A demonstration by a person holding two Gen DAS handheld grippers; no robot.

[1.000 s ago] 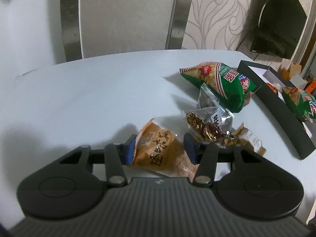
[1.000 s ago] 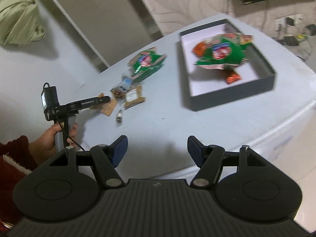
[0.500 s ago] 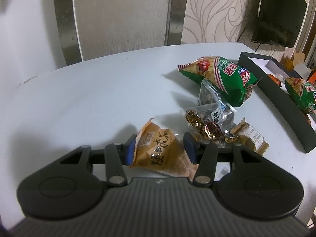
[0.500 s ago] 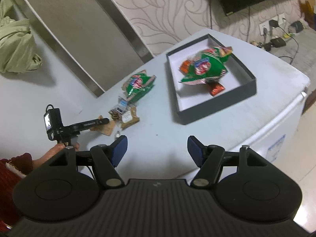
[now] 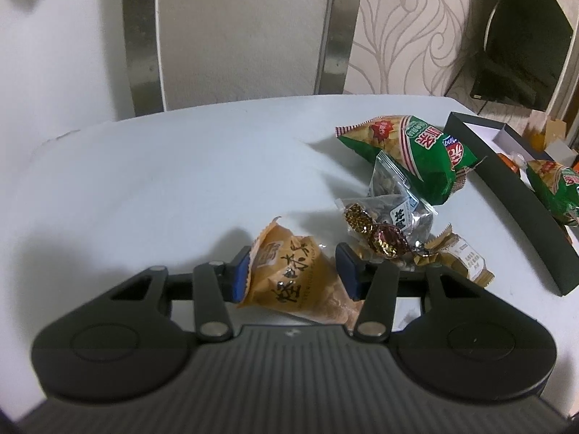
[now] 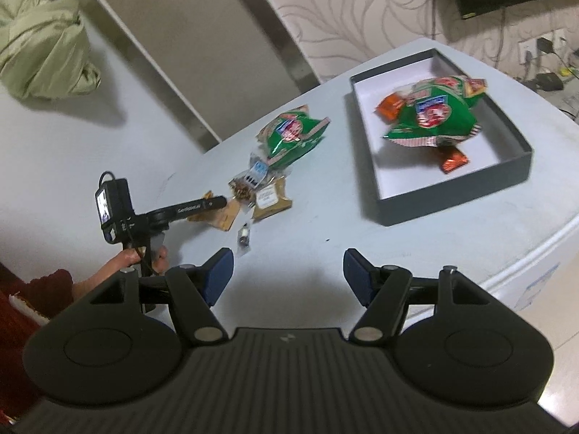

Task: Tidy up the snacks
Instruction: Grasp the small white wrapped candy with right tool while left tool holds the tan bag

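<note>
Fingers of the left gripper [image 5: 294, 271], low in the centre of the left wrist view, stand either side of a tan crinkled snack packet with dark Chinese lettering [image 5: 295, 279], and over the last second they have not visibly drawn in: the left blue pad [image 5: 241, 275] touches the packet's edge, the right one sits just beside it, so whether the packet is truly pinched cannot be told. The view itself has shifted slightly, which suggests the grasp is only being lined up and the packet has not yet left the white table [image 5: 163, 181]. Just beyond, right of centre, lie two foil-wrapped candies [image 5: 374, 231], a clear sachet of dark pieces [image 5: 398, 202] and a small tan wrapper [image 5: 459, 258], then a green and red puffed snack bag [image 5: 409, 152]. At the right edge the black shallow box with white lining [image 5: 514, 195] is cut off, showing only part of a second green bag [image 5: 557, 188]. In the right wrist view the right gripper [image 6: 287, 282] hangs spread and empty at bottom centre; it has swung so the box [image 6: 452, 195] now sits at upper right, blurred, with orange wrappers [image 6: 454, 159] half hidden under the bag. A small dark item [image 6: 244, 240] near the pile is too small to identify.
</note>
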